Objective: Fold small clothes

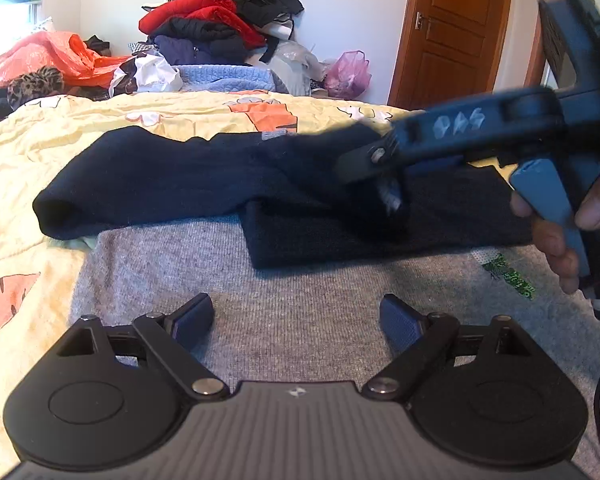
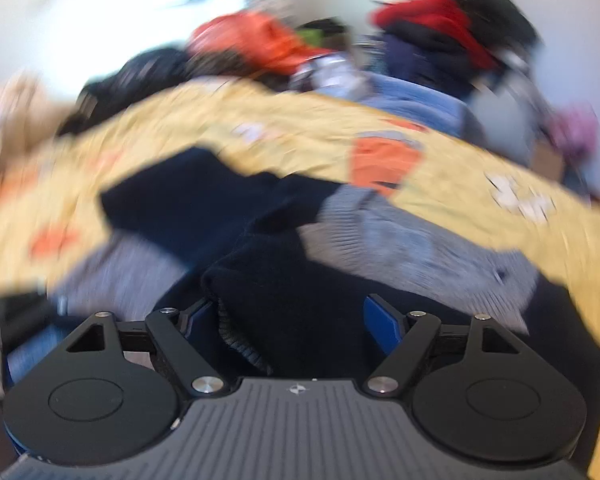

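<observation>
A small sweater lies on the bed: a grey knit body (image 1: 284, 316) with dark navy parts (image 1: 172, 180) folded across its far side. My left gripper (image 1: 296, 320) is open and empty just above the grey knit. My right gripper (image 1: 384, 188) reaches in from the right, blurred, over the navy fabric (image 1: 380, 236). In the right wrist view the right gripper (image 2: 296, 324) is open, with a fold of navy fabric (image 2: 292, 304) lying between its fingers. The grey part (image 2: 412, 244) lies just beyond it. That view is blurred by motion.
The sweater lies on a yellow patterned bedspread (image 1: 32, 140). A heap of clothes (image 1: 216, 20) and plastic bags (image 1: 56, 56) sits at the far side of the bed. A wooden door (image 1: 456, 28) stands at the back right.
</observation>
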The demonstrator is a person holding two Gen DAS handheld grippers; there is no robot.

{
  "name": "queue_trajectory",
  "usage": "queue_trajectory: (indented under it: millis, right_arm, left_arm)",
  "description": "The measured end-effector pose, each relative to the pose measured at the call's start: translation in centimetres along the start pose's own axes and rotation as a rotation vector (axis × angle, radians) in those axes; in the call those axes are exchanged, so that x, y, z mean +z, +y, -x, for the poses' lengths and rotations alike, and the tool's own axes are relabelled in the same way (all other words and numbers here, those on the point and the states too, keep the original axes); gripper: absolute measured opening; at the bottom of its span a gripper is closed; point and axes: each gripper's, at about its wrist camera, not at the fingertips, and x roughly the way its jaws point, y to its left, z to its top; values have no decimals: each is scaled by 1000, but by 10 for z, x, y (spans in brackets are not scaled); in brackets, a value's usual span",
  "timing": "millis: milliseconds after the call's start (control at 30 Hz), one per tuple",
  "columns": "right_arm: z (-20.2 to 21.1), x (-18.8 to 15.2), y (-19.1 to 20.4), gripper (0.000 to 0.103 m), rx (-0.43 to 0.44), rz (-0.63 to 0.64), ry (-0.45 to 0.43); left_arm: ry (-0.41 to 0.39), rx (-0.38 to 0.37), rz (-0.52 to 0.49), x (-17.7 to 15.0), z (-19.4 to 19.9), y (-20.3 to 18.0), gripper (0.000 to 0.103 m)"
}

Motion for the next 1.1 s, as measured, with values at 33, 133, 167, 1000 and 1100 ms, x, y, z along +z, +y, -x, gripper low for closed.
queue_trajectory:
  millis: [33, 133, 167, 1000, 1100]
  right_arm:
    - [-1, -2, -10, 80, 24, -70, 18]
    - [-5, -12, -3, 80, 24, 6, 65]
    - [-7, -15, 4, 80, 14, 53, 66]
    - [-25, -9, -61, 61, 200, -488, 27]
    - [-24, -9, -61, 48, 172, -487, 13]
  left_arm:
    - [1, -4, 2, 0, 0, 0, 95]
    - [6, -8, -1, 1, -1, 0, 97]
    - [7, -7, -4, 1, -1, -1, 97]
    - [13, 2, -14, 1, -2, -2, 97]
    - [13, 1, -14, 1, -2, -2, 97]
